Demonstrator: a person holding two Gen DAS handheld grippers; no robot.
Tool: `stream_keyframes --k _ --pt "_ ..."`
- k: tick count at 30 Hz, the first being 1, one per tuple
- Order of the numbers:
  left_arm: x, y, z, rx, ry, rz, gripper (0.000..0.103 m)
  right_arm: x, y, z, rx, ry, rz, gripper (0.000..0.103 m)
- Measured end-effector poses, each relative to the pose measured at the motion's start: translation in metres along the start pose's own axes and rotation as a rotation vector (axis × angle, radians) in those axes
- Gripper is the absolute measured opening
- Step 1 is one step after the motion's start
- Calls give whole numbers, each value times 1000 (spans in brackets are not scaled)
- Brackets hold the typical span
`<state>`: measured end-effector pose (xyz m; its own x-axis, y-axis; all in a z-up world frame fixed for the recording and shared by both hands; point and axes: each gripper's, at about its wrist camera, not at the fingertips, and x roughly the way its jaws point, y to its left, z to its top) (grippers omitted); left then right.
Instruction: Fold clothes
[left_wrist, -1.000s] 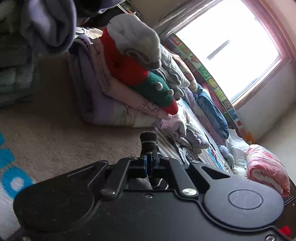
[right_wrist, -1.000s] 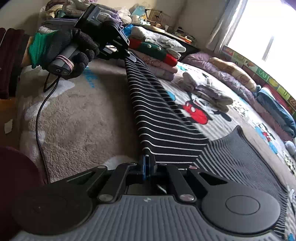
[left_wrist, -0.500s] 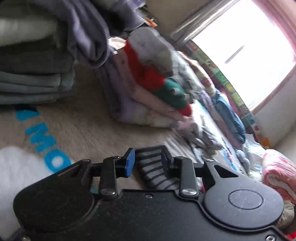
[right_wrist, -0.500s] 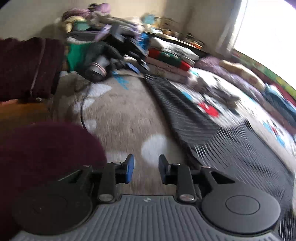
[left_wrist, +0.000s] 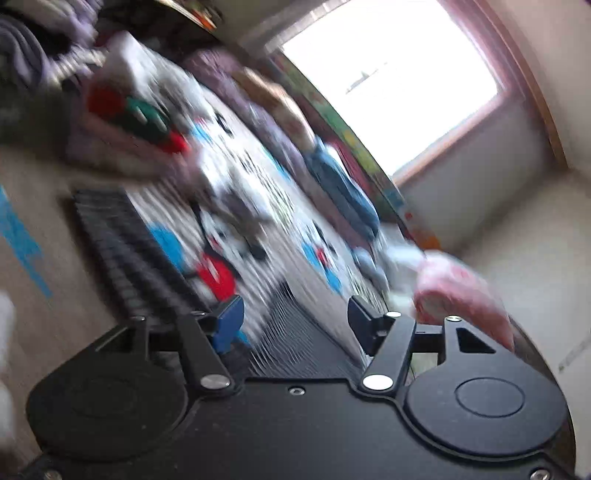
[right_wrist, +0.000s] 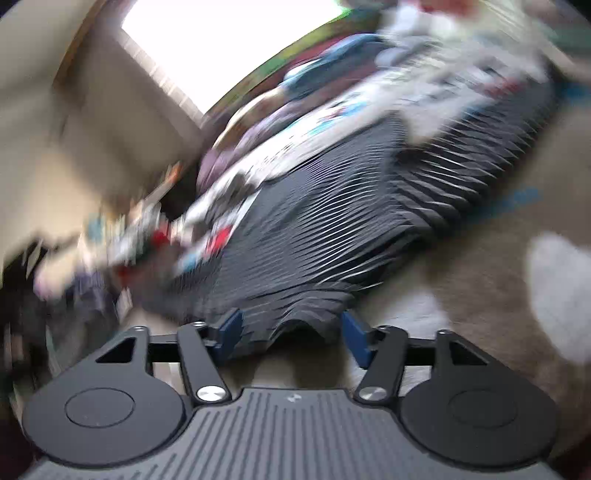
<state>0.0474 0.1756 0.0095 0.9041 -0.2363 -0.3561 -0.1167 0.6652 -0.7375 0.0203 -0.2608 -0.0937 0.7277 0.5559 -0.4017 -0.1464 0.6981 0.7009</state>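
Observation:
A dark garment with thin white stripes (right_wrist: 351, 206) lies spread on the bed, partly folded over itself. In the left wrist view the striped garment (left_wrist: 136, 254) runs from the far left toward my fingers. My left gripper (left_wrist: 295, 323) is open and empty just above it. My right gripper (right_wrist: 291, 334) is open, its fingers on either side of a raised edge of the garment without pinching it. Both views are blurred by motion.
A cartoon-print bedspread (left_wrist: 266, 206) covers the bed. A stack of folded clothes (left_wrist: 136, 114) with red and green items sits at the far left. A pink rolled cloth (left_wrist: 461, 291) lies at the right. A bright window (left_wrist: 388, 74) is behind. A beige blanket (right_wrist: 480, 295) lies beside the garment.
Both grippers let go of the striped garment and opened wide. The garment dropped flat onto the bed. Both cameras swung quickly; the right one now looks toward the garment's other side.

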Motion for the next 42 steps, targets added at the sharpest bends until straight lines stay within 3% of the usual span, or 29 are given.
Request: stream_keyframes --k 6,12,15,16,17,19,24,27,28,30,32,35,38,42 --pt "48 -2 -84 -17 193 61 62 20 -43 0 278 -16 67 69" --pt "71 26 -139 -65 277 100 61 44 -41 -3 307 -15 97 68" --pt "76 28 -154 -69 263 52 61 48 -35 -11 263 -20 72 57" --pt "79 25 -156 -61 264 31 45 50 -33 -14 252 -21 68 50" --pt "81 23 -157 -54 266 9 7 51 -34 -17 255 -20 72 37" --pt "74 13 -156 -26 248 -6 8 51 -41 -20 282 -6 79 16" --pt "70 9 -149 -1 255 31 8 30 -41 -19 340 -11 134 14" --pt "82 25 -161 -12 316 102 12 33 -42 -25 313 28 91 13" --pt "81 30 -163 -21 318 100 16 35 -42 -27 298 42 72 9" --pt "75 29 -161 -8 319 102 20 34 -39 -27 276 61 60 13" --pt "67 22 -159 32 311 119 28 26 -33 -24 237 77 59 20" --pt "52 4 -158 159 249 165 28 12 -34 -19 213 59 55 27" --pt "49 -27 -165 333 204 156 28 -9 -51 -4 237 -36 21 31" --pt "62 -78 -196 587 224 94 28 -32 -89 28 303 -173 -53 44"
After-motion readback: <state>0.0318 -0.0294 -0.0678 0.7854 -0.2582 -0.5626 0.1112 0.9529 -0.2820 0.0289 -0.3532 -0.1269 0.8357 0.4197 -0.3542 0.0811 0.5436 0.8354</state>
